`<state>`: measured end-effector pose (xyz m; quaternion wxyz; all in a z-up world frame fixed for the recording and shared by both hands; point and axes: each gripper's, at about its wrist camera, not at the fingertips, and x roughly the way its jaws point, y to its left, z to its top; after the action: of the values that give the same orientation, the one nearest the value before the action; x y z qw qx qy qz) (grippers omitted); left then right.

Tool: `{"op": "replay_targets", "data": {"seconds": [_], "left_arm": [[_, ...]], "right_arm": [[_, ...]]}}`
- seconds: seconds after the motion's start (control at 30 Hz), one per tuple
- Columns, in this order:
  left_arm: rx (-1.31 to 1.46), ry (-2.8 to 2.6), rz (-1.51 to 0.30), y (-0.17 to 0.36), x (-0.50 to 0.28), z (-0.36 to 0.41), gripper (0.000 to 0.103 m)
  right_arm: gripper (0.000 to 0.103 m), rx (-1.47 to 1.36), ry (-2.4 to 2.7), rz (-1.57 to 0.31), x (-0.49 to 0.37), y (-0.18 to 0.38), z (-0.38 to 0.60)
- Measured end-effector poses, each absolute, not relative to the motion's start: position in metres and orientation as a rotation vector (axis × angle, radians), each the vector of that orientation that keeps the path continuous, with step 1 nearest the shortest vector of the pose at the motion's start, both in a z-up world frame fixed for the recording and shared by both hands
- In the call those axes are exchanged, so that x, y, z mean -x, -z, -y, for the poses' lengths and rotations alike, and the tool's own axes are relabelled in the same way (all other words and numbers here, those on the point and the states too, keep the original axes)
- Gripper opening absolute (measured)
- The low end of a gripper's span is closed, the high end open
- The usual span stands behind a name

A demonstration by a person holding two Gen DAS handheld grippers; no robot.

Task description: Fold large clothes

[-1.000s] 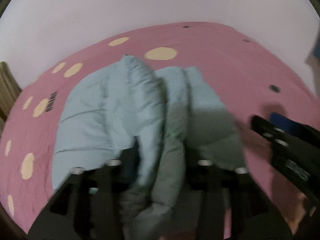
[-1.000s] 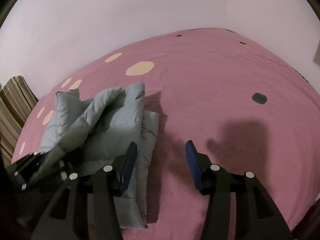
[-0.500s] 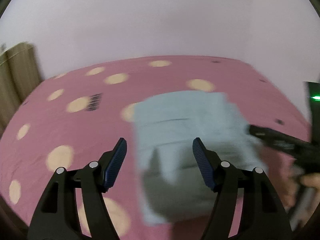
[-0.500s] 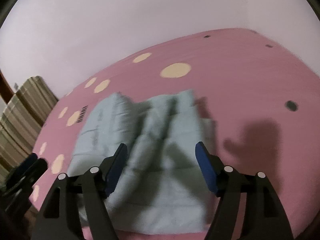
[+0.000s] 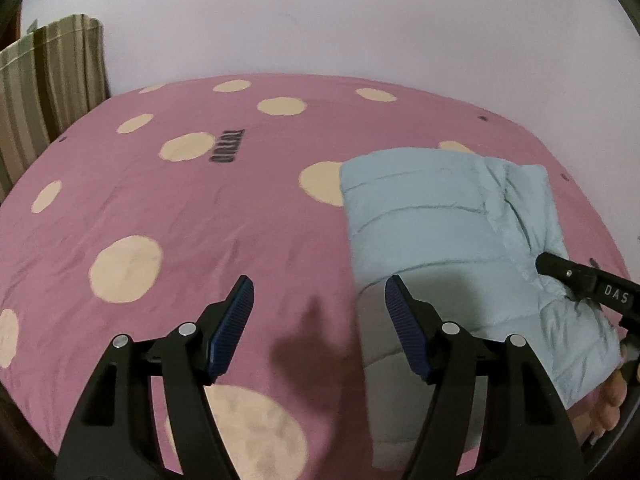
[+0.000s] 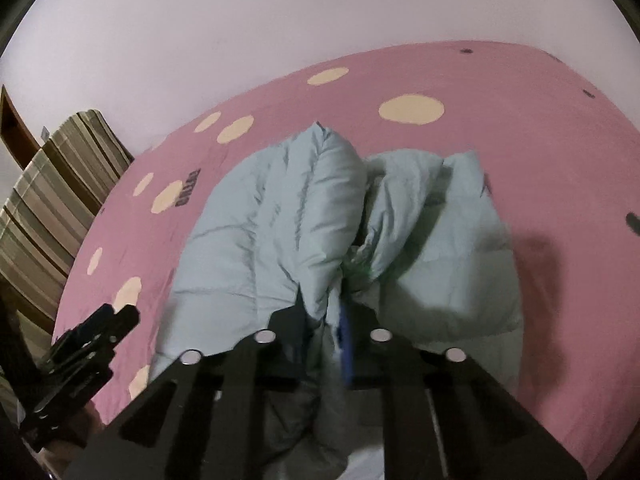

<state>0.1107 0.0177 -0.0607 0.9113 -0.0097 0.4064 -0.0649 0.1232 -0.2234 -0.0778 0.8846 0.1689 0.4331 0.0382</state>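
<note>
A pink bedspread [image 5: 208, 232] with cream dots and a small dark printed word is spread over the whole bed, and a plain pale wall [image 5: 320, 20] is seen behind it. At the left edge a striped curtain [image 5: 48, 80] is seen hanging beside the bed. A light blue puffer jacket [image 5: 432, 216], partly folded, is laid on the bedspread, to the right in the left wrist view and in the middle of the right wrist view. Nothing is placed between the jacket and either gripper.

The left gripper [image 5: 318, 300] is held over bare bedspread just left of the jacket, with its blue pads [image 5: 234, 320] spread well apart and nothing between them; the jacket is not touched by it. The right gripper [image 6: 334, 320] has just been closing, and its jaws are now pressed together on a raised fold of the jacket, which is bunched up between them. In the left wrist view its black tip is seen lying against the jacket's right part.
</note>
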Motion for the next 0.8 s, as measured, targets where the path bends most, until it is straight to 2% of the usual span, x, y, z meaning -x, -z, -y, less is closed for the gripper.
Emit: {"op": "replay_targets", "data": {"seconds": [0.2,0.4,0.63,0.8], "left_arm": [[-0.037,0.209,-0.820,0.064,-0.116,0.026,0.068],[-0.074,0.253,-0.910,0.098,-0.128,0.064,0.068],[-0.136,0.248,-0.936,0.121,-0.130,0.092,0.068],[-0.169,0.250,-0.925,0.127,-0.130,0.102,0.067]], "right_arm": [[0.010,-0.328,0.007,-0.874,-0.115,0.073,0.266],[0.010,-0.372,0.050,-0.943,-0.113,0.110,0.299],[0.010,-0.379,0.055,-0.978,-0.118,0.149,0.310],[0.010,-0.416,0.040,-0.983,-0.114,0.157,0.317]]}}
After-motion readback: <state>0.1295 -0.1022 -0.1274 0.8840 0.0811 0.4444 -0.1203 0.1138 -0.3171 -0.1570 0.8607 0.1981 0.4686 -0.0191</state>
